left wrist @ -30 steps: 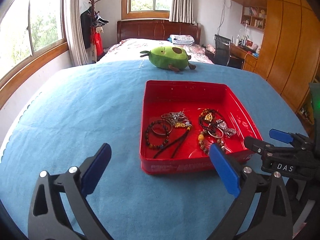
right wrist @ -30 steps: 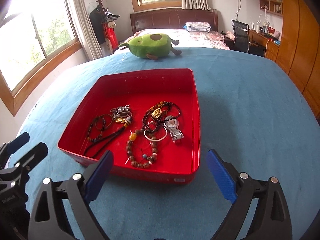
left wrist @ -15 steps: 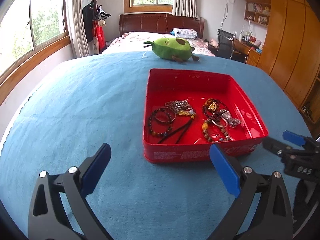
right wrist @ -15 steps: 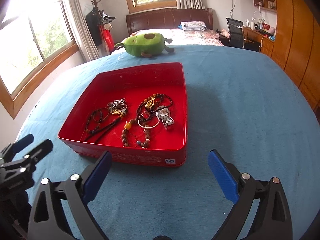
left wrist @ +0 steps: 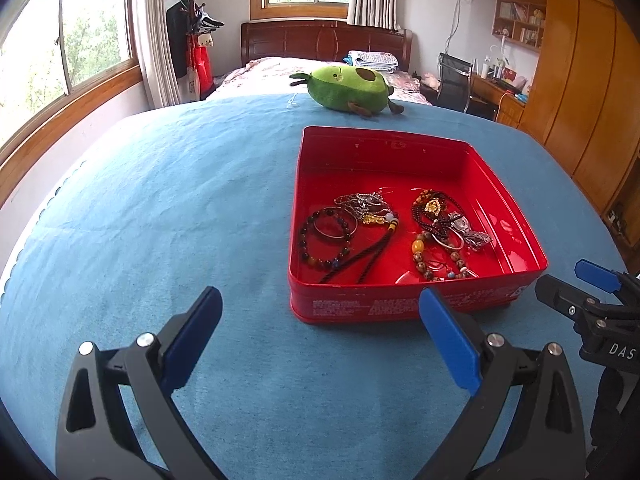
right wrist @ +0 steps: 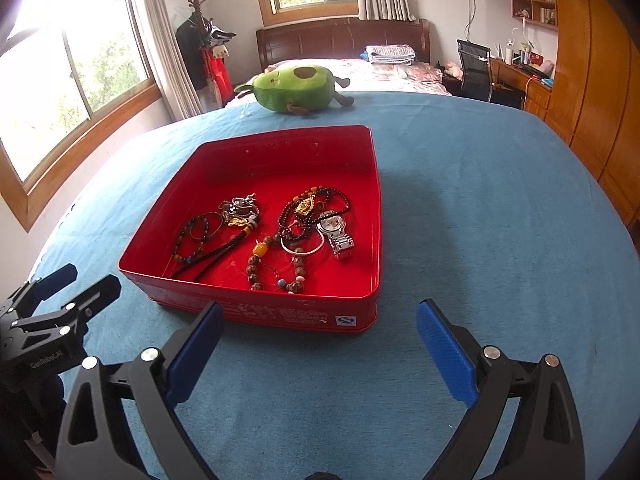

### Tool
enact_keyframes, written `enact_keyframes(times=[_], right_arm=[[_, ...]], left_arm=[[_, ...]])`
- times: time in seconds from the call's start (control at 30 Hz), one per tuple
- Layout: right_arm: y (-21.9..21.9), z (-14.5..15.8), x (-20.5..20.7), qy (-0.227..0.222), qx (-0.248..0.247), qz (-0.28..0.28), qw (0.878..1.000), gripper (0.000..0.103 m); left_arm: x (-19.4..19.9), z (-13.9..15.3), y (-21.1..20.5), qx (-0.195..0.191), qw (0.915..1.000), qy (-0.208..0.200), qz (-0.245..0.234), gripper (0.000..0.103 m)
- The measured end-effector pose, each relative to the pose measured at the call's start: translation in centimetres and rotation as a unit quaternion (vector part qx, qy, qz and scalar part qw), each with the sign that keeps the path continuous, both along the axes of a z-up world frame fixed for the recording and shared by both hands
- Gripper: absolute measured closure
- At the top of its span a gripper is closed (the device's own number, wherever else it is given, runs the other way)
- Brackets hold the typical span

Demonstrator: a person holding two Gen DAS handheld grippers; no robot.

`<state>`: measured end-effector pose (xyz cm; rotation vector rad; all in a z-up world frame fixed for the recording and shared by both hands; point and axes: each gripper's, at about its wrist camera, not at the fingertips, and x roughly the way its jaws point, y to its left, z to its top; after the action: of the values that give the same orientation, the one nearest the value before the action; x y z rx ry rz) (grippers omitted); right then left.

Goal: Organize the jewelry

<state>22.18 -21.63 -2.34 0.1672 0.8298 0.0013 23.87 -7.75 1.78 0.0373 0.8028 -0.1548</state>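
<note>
A red tin tray point(left wrist: 520, 232) point(right wrist: 160, 248) rests on the blue cloth. Inside lie several pieces: a dark bead bracelet point(left wrist: 326, 240) point(right wrist: 192, 236), a silver chain cluster point(left wrist: 362, 202) point(right wrist: 240, 208), a black bead necklace with a gold pendant point(left wrist: 434, 208) point(right wrist: 306, 206), a silver watch point(right wrist: 338, 236) point(left wrist: 468, 230), and a brown bead strand point(left wrist: 424, 260) point(right wrist: 256, 264). My left gripper point(left wrist: 320, 340) stands open just before the tray's near left corner, holding nothing. My right gripper point(right wrist: 320, 350) is open too, near the tray's front right corner.
A green avocado plush toy point(left wrist: 350, 88) point(right wrist: 296, 88) lies at the far edge of the blue cloth point(left wrist: 160, 200). Beyond are a bed, a desk chair and wooden wardrobes on the right, windows on the left.
Both grippers have drawn back and risen from the tray, so it looks farther off. Both stay open. The jewelry has not moved.
</note>
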Motion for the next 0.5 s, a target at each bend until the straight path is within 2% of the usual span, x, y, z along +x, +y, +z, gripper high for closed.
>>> enact_keyframes(times=[0.5], right_arm=[[0.03, -0.34, 0.15, 0.003, -0.002, 0.000, 1.000, 0.006]], left_arm=[[-0.04, -0.04, -0.08, 0.003, 1.0000, 0.001, -0.002, 0.005]])
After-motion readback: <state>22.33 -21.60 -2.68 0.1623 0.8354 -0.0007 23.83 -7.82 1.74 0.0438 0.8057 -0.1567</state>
